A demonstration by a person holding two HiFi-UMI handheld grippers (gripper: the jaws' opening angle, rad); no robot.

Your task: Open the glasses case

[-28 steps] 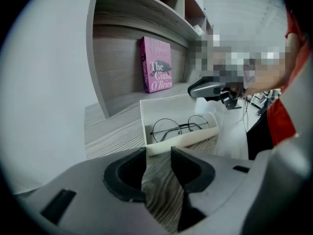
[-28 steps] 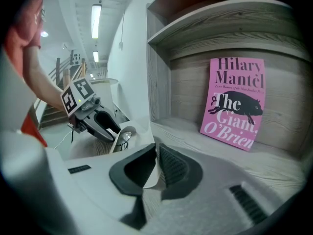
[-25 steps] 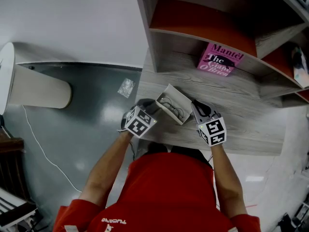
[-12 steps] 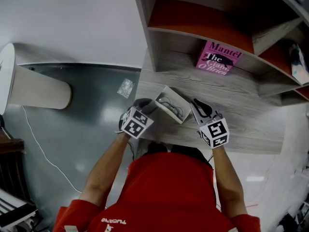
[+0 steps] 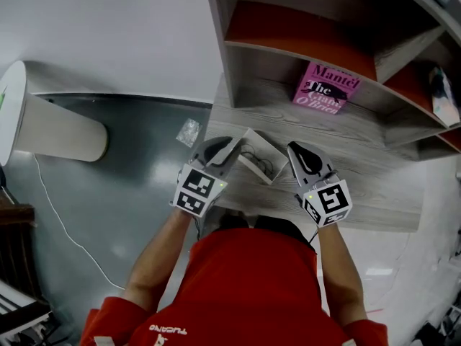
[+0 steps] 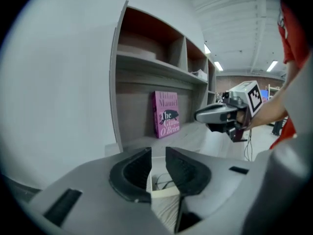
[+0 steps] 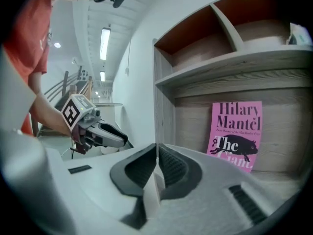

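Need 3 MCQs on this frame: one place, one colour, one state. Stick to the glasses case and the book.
1. Where does the glasses case lie?
A. on the wooden desk top, in front of the book
B. on an upper shelf
C. on the floor

2. What colour is the book's cover?
A. blue
B. pink
C. green

3. What state is the case in?
A. shut
B. open, with glasses inside
C. open and empty

Key:
1 A: the head view shows it on the desk top, nearer the person than the book.
2 B: the cover is pink in all three views.
3 B: the lid is up and wire frames lie inside.
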